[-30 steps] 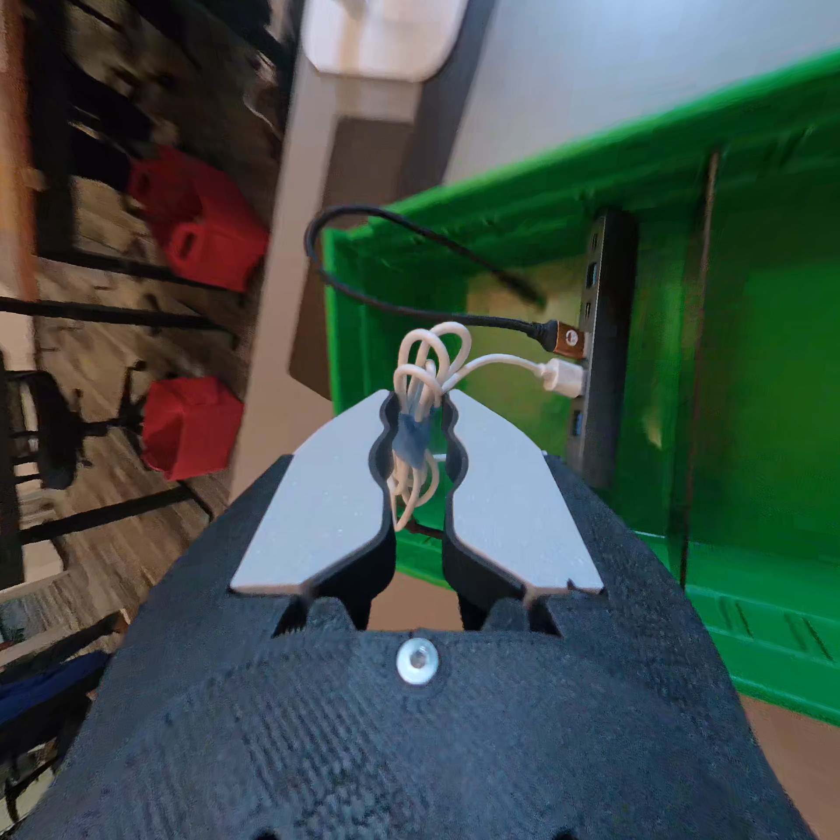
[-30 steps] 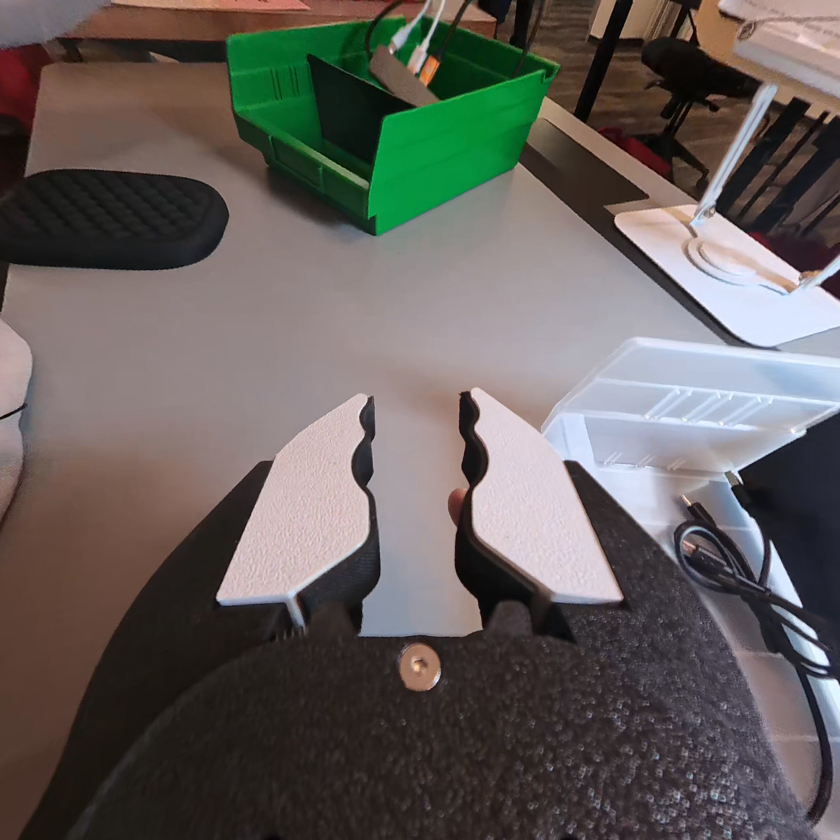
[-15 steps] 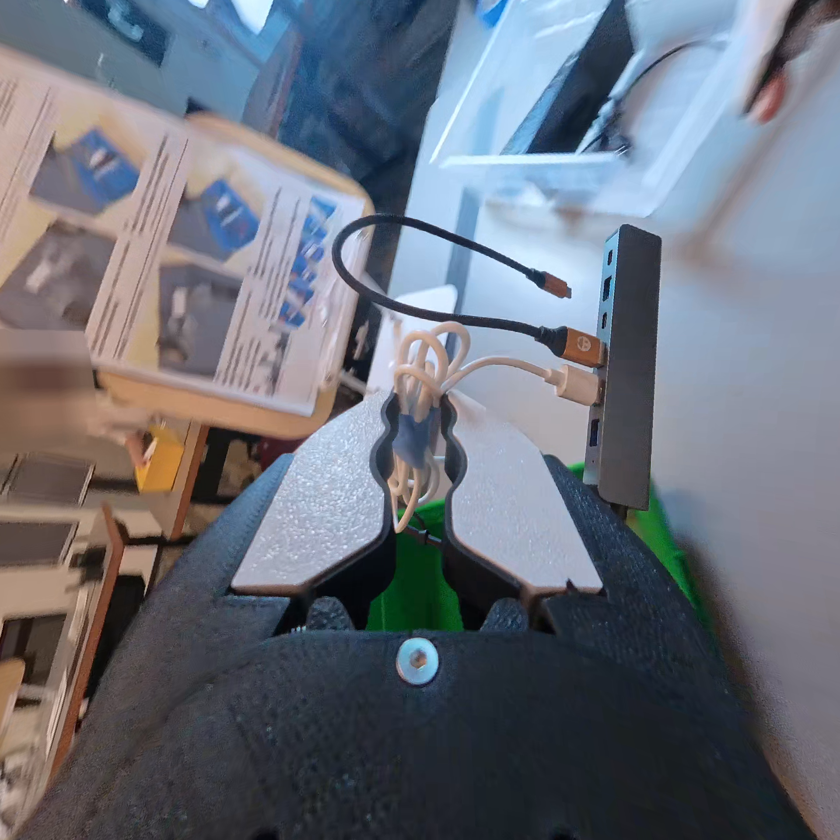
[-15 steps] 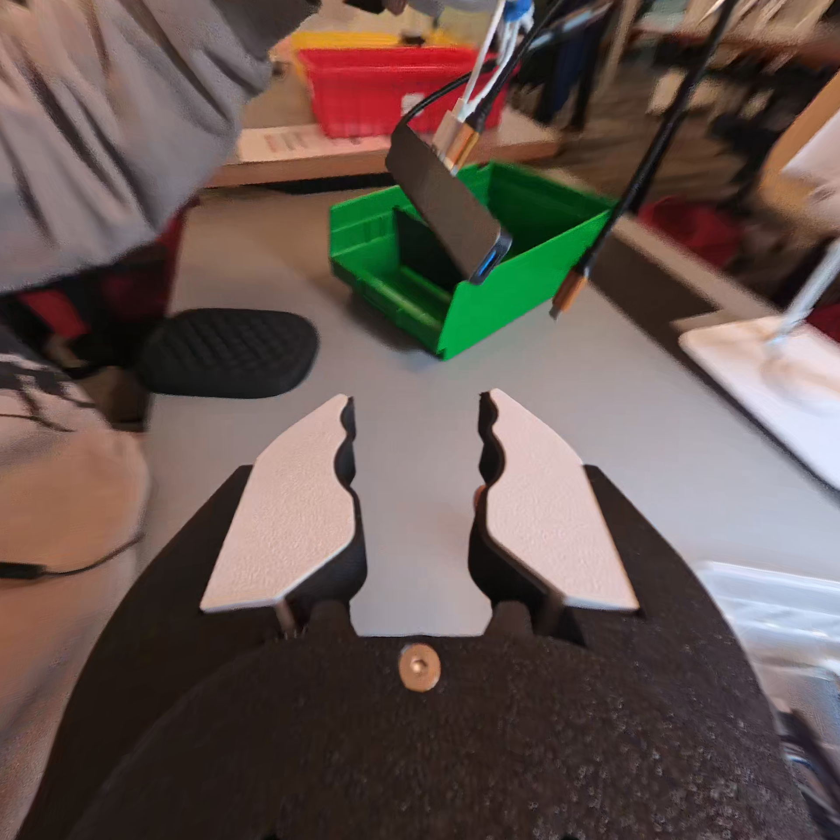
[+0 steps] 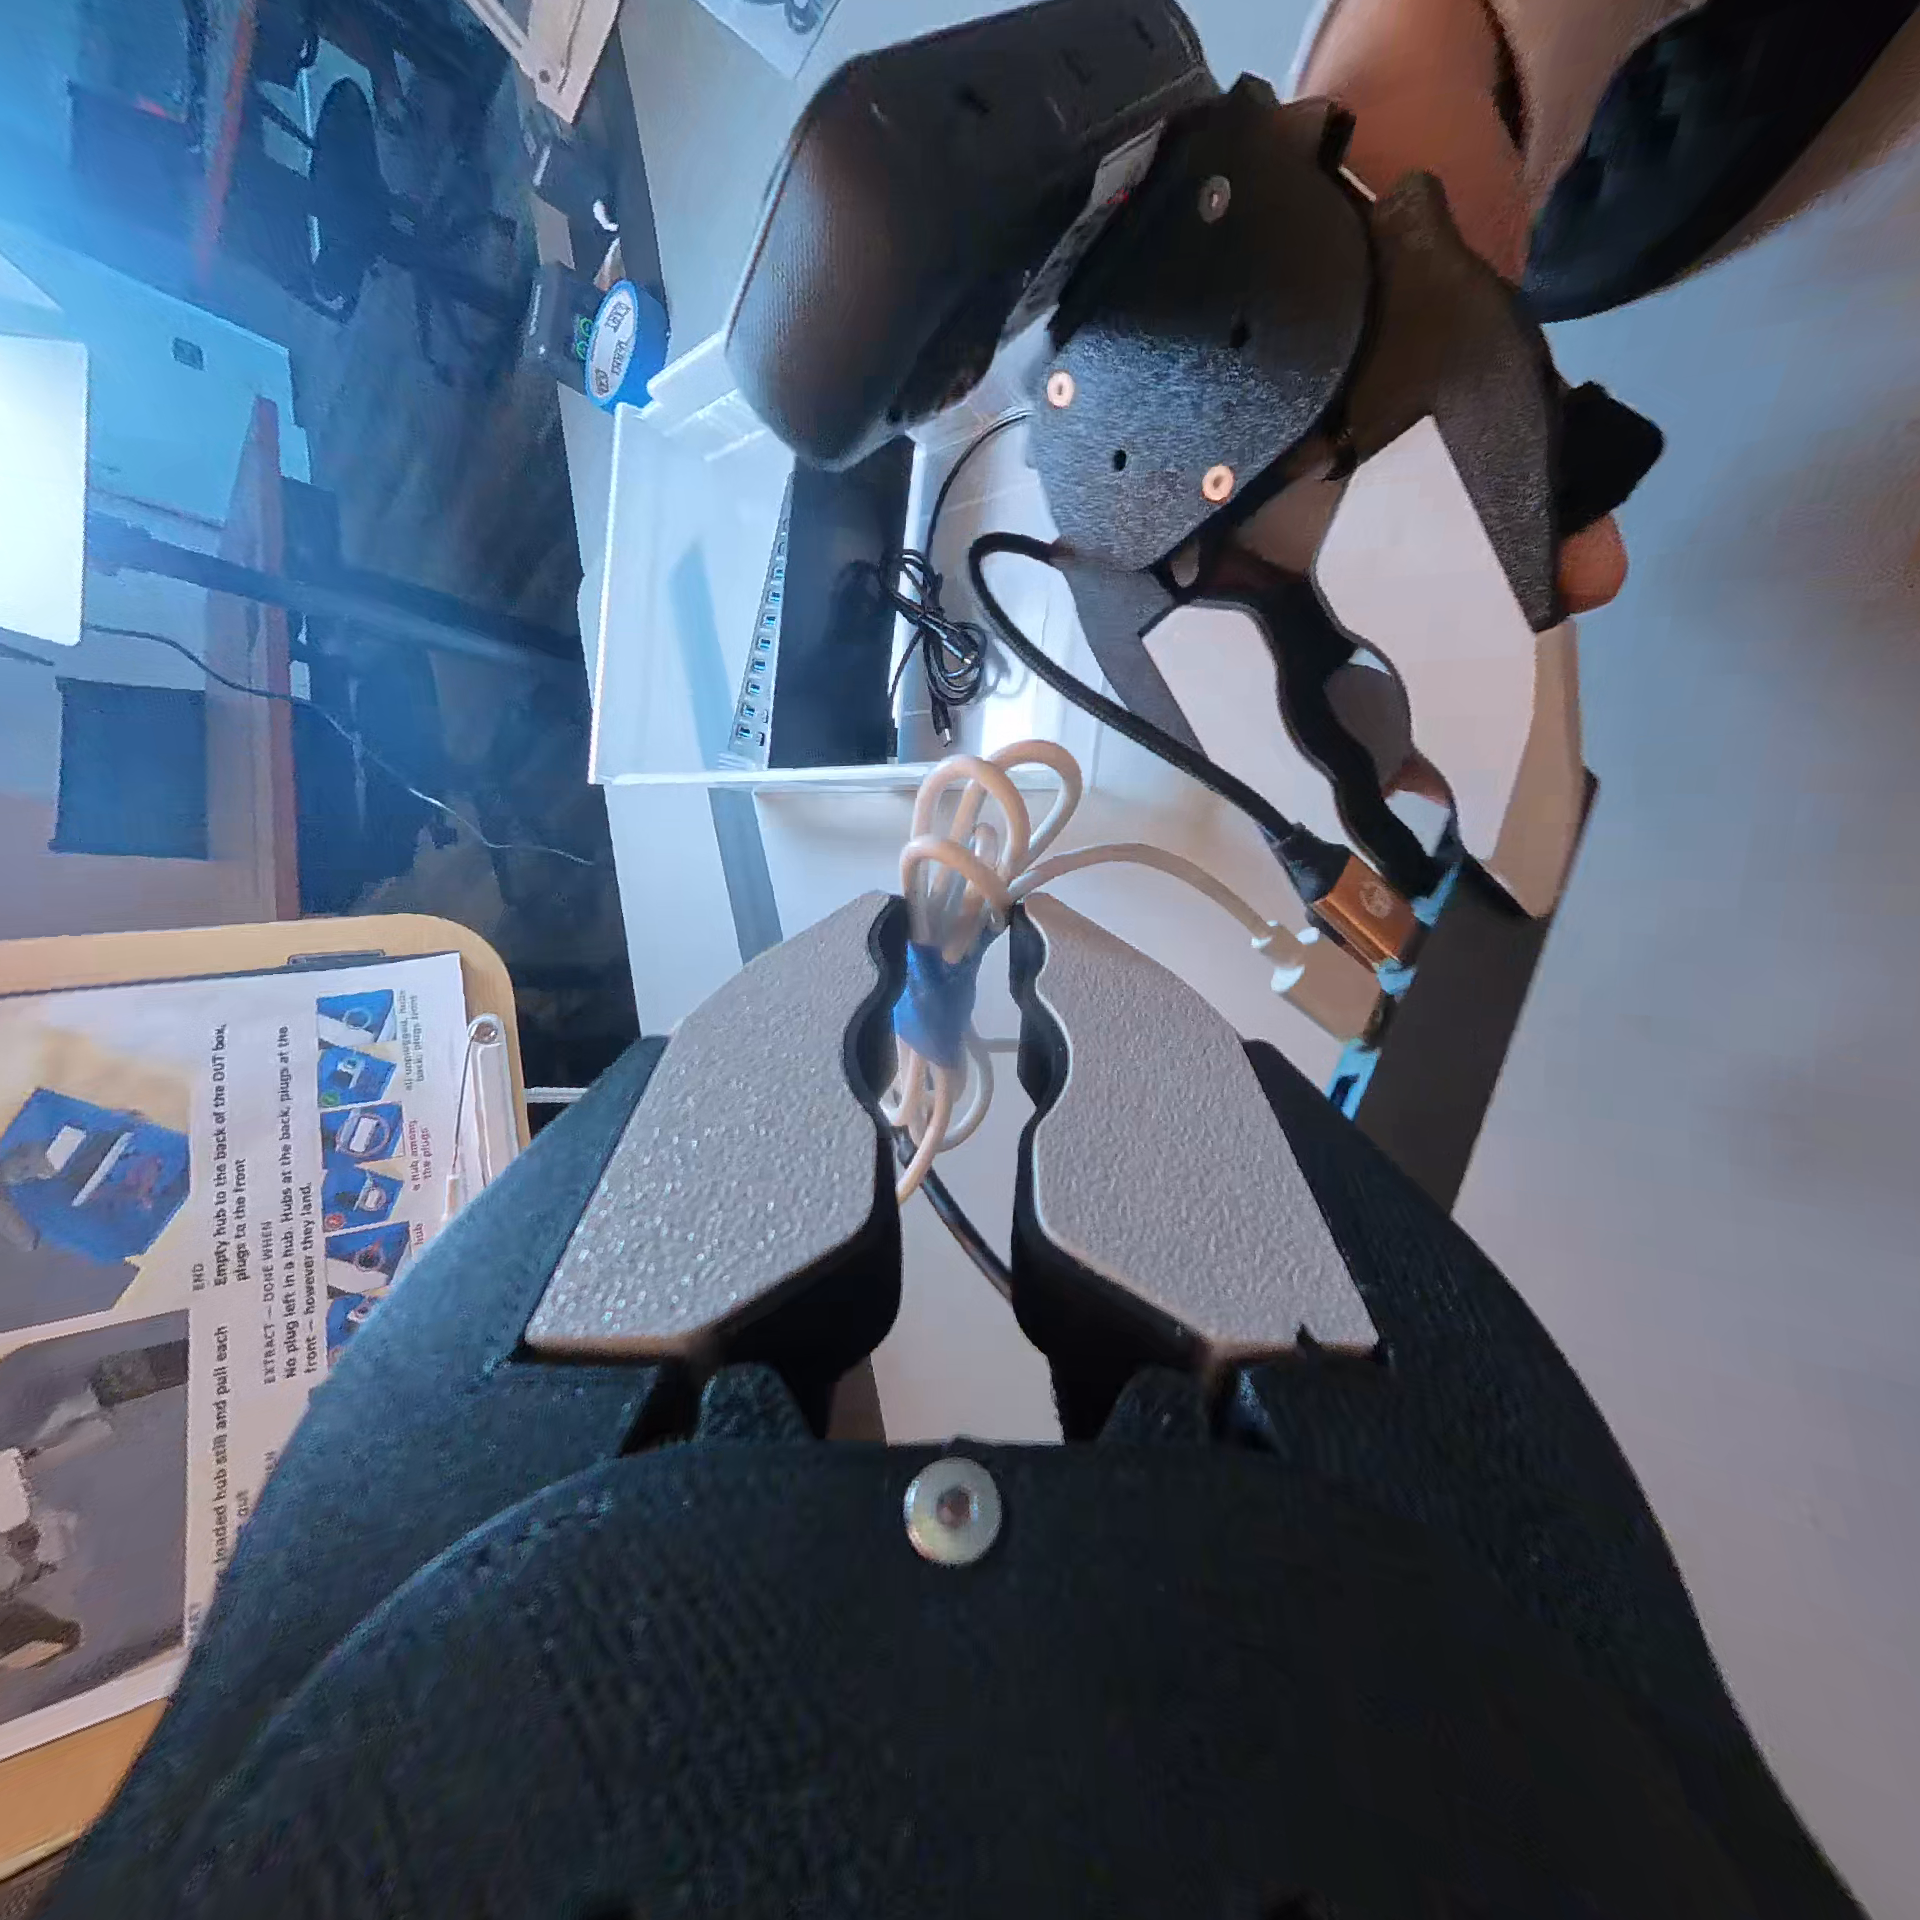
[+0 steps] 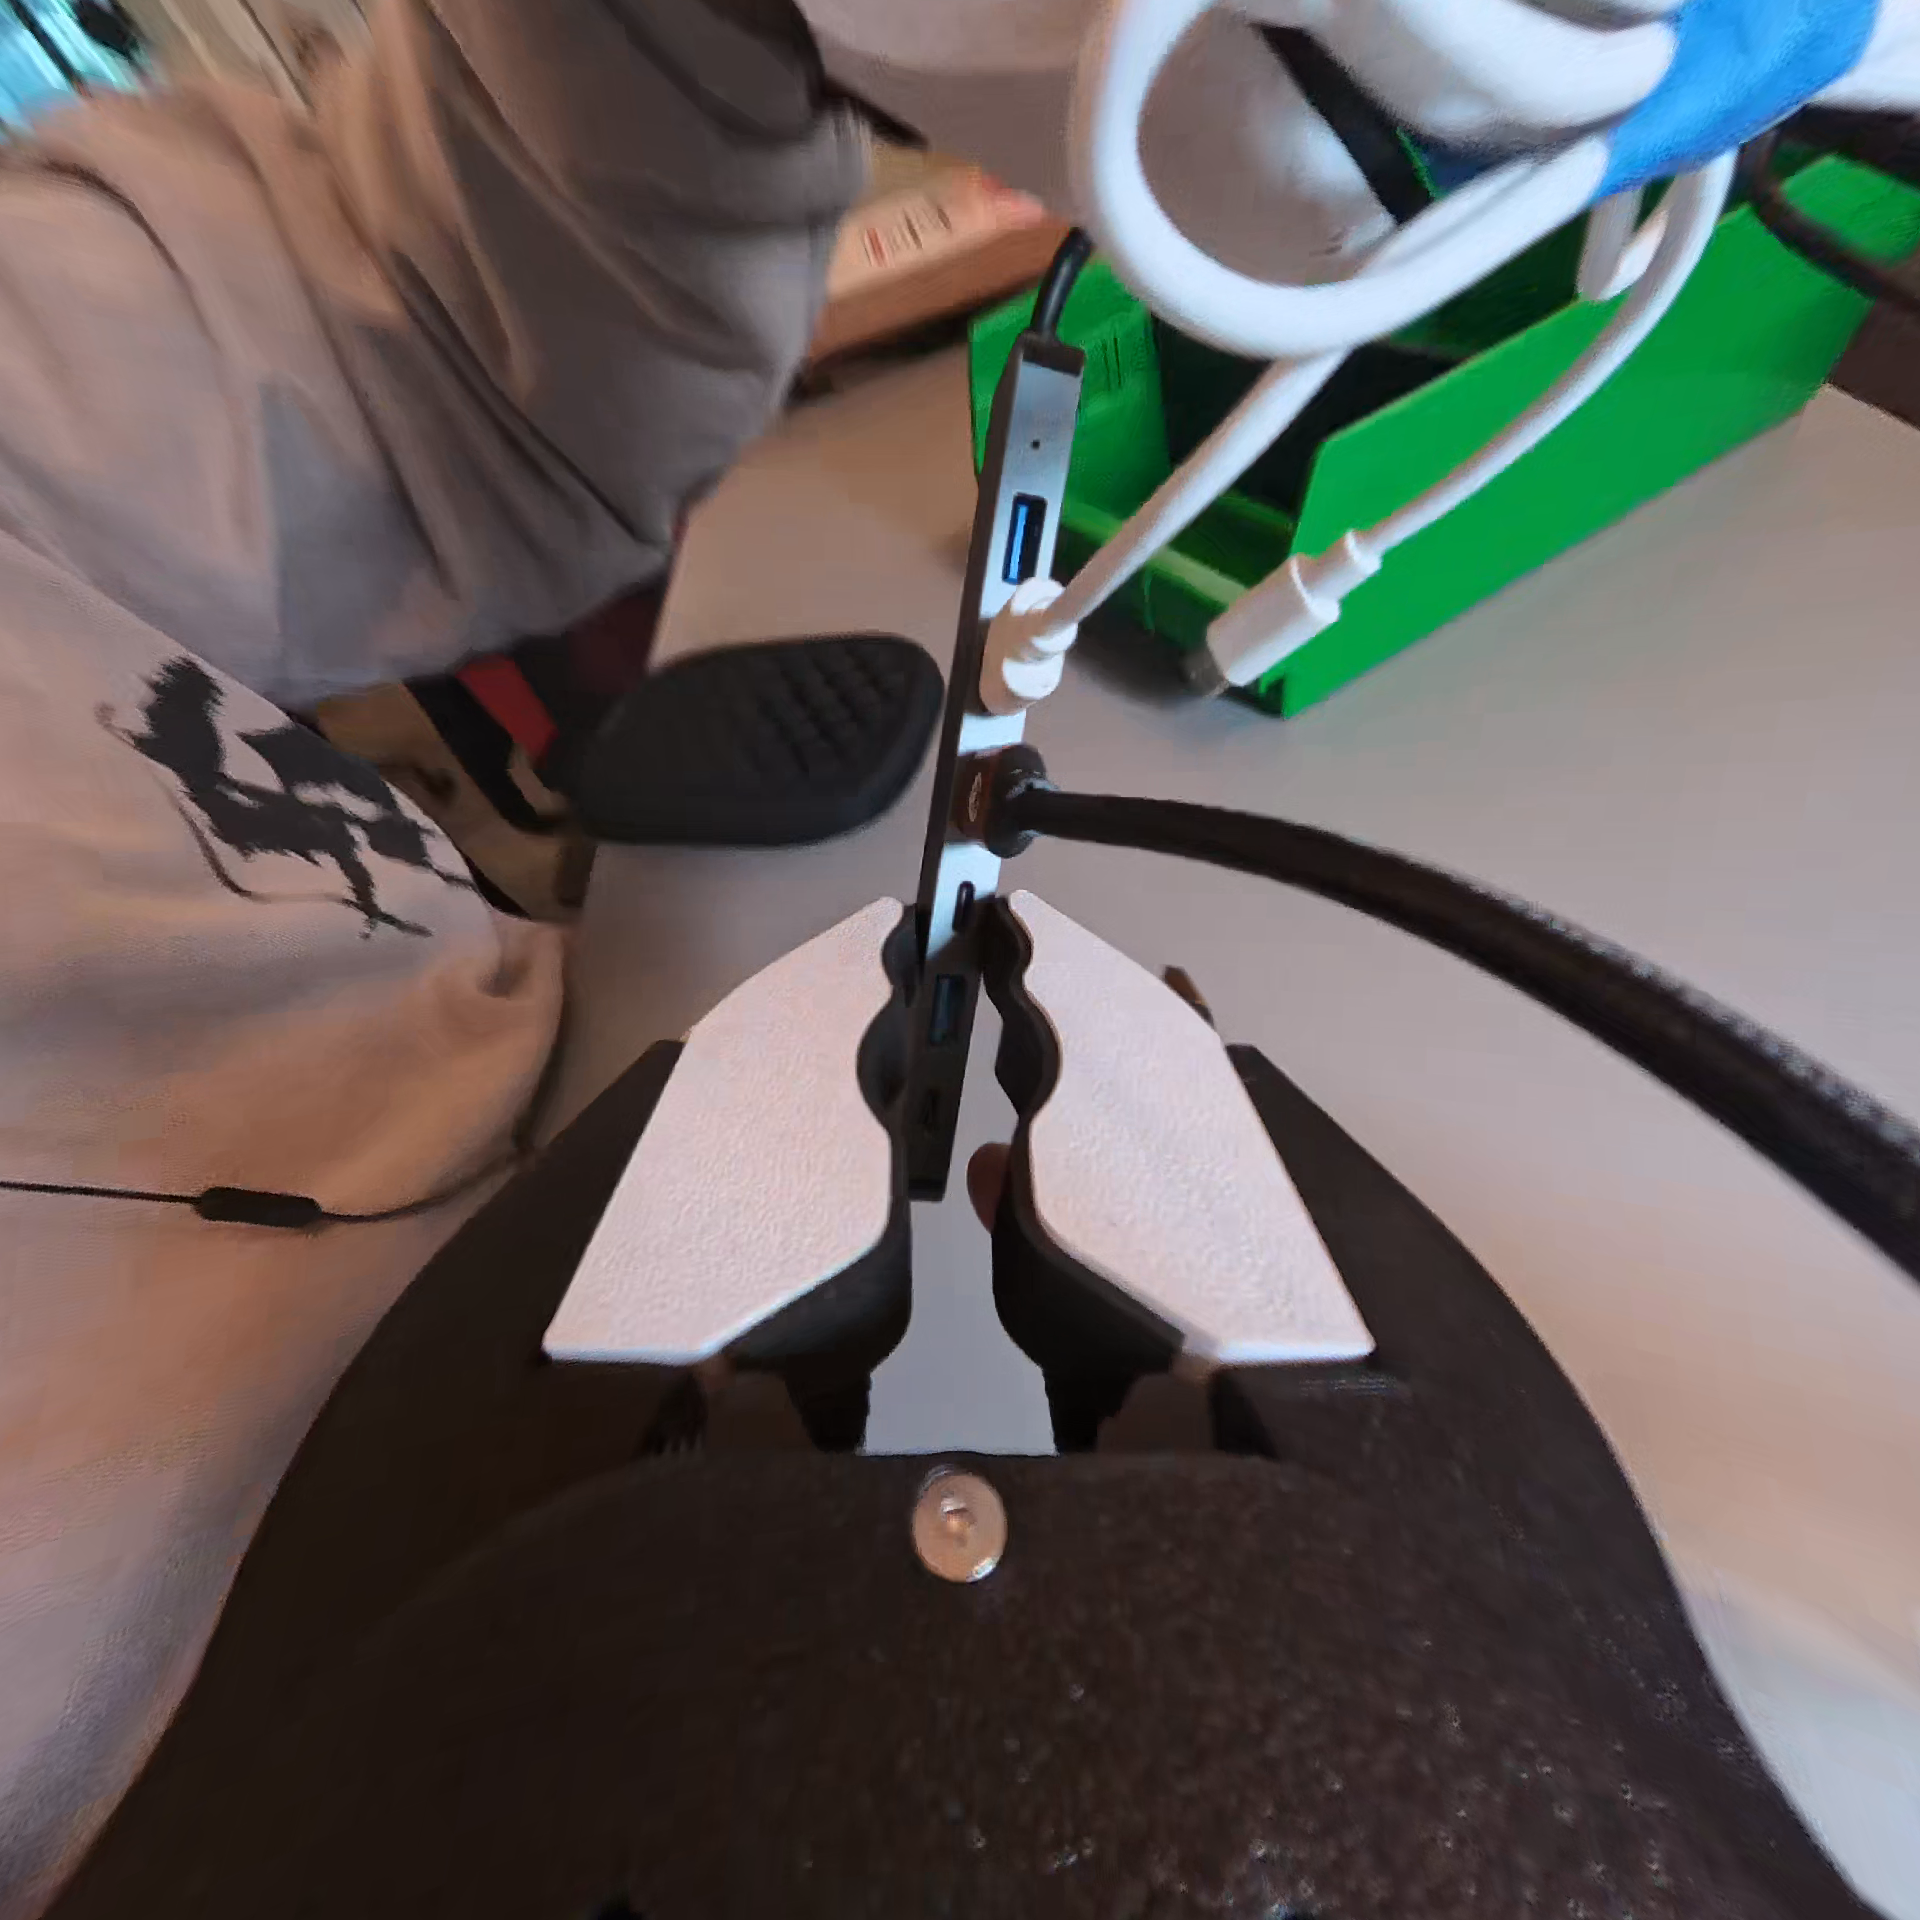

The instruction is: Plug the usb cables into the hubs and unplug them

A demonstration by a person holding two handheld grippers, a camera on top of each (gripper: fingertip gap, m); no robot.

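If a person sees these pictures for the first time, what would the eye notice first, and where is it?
Probably the slim grey USB hub, held edge-on in mid-air between the right gripper fingers, with a white plug and a thick black braided cable in its ports. Next, the white cable bundle with blue tape, pinched in the left gripper. Behind stands a bright green bin.

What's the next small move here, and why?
Probably pull the left gripper straight away from the hub to draw the white plug out. The right gripper is shut on the hub's lower end, bracing it, and the left is shut on the white cable bundle. The white plug and the black cable's plug both sit in the hub.
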